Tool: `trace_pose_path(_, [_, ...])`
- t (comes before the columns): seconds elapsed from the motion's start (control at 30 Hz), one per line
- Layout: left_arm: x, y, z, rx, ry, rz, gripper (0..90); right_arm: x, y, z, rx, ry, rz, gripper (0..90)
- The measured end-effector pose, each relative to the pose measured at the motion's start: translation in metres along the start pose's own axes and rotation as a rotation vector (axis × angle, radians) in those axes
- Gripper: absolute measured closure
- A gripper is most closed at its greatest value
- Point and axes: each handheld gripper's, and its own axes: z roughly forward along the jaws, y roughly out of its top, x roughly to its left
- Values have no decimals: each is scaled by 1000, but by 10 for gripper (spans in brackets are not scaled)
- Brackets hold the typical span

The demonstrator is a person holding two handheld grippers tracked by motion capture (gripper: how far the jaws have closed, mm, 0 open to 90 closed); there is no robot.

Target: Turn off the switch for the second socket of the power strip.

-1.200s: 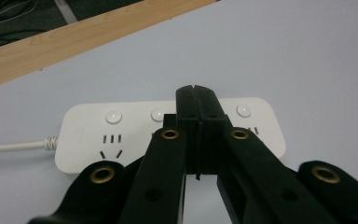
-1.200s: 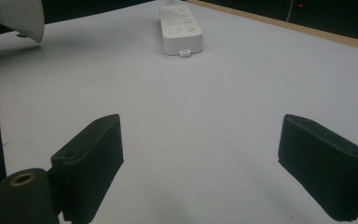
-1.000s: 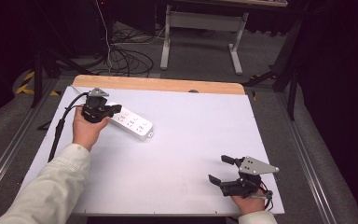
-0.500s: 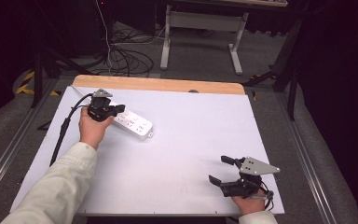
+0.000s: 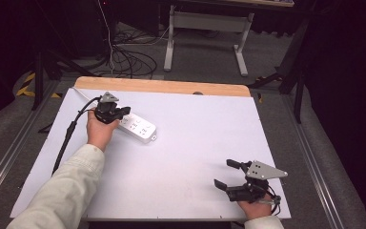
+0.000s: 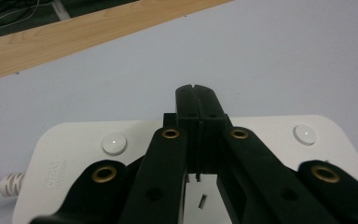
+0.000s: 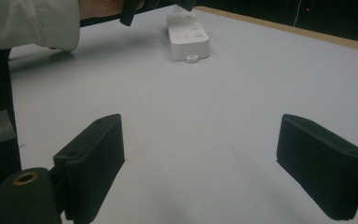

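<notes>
Here the desk (image 5: pixel 186 143) lies white, with a wooden strip along its far edge. A white power strip (image 5: pixel 137 128) with round buttons lies far left. The left claw (image 5: pixel 120 113), pressed together, hangs over its cord end. The right claw (image 5: pixel 228 173) rests spread near right, well apart.

The white table surface (image 5: pixel 195 157) has a wooden edge strip (image 5: pixel 162 87) along its far side. Beyond this strip, on the grey floor, a tangle of black cables (image 5: pixel 124 59) lies to the left, and a grey metal stand with two legs (image 5: pixel 205 33) is just right of the cables.
</notes>
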Motion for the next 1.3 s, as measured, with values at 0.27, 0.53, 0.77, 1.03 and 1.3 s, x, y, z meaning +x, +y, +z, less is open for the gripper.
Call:
trace_pose_path(0.27, [2, -3, 6, 25, 13, -4, 898, 0, 0, 0, -8, 4, 1, 152])
trace_pose_path(0.53, [1, -7, 10, 42, 28, 18, 898, 0, 0, 0, -5, 4, 2, 152])
trace_pose_path(0.77, [0, -8, 12, 38, 31, 19, 898, 0, 0, 0, -4, 3, 1, 152])
trace_pose_path(1.03, [0, -8, 13, 41, 38, 33, 898, 0, 0, 0, -4, 5, 1, 152])
trace_pose_path(1.3, [0, -9, 14, 41, 36, 41, 899, 0, 0, 0, -4, 7, 0, 152])
